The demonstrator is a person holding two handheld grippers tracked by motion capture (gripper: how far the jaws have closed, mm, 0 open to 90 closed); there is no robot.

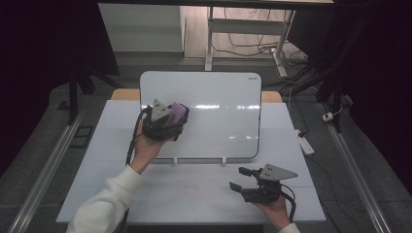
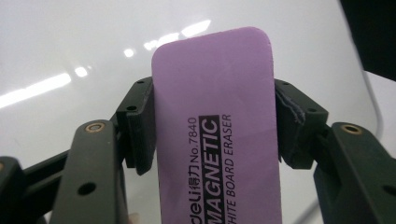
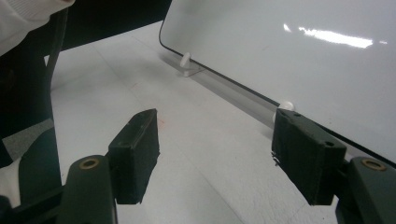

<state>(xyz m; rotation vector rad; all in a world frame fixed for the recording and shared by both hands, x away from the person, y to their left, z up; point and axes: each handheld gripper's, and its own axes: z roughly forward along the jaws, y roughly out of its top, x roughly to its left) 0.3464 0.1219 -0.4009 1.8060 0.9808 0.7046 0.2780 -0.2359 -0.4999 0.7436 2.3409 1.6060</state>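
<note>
Two tongs are in use: the left tongs (image 1: 171,119) are closed on the purple eraser (image 2: 217,121), held against the whiteboard (image 1: 218,121) at its left part. The right tongs (image 1: 243,180) wait wide open and empty over the tabletop (image 1: 194,194), below the whiteboard's right corner. The whiteboard looks clean, so I judge the wiping nearly finished; putting the eraser down is left.

Whiteboard (image 1: 214,121): glossy, smooth white panel with bright glare streaks, thin dark rim, on small white plastic feet (image 3: 186,64). Eraser (image 2: 215,126): matt purple foam-like face, printed black lettering. Left gripper (image 2: 212,123) and right gripper (image 3: 215,154): matt black plastic jaws with brass-coloured rivets and rough-edged pads. Table (image 1: 194,194): matt white, faintly textured. Sleeve (image 1: 104,206): white knitted cloth
</note>
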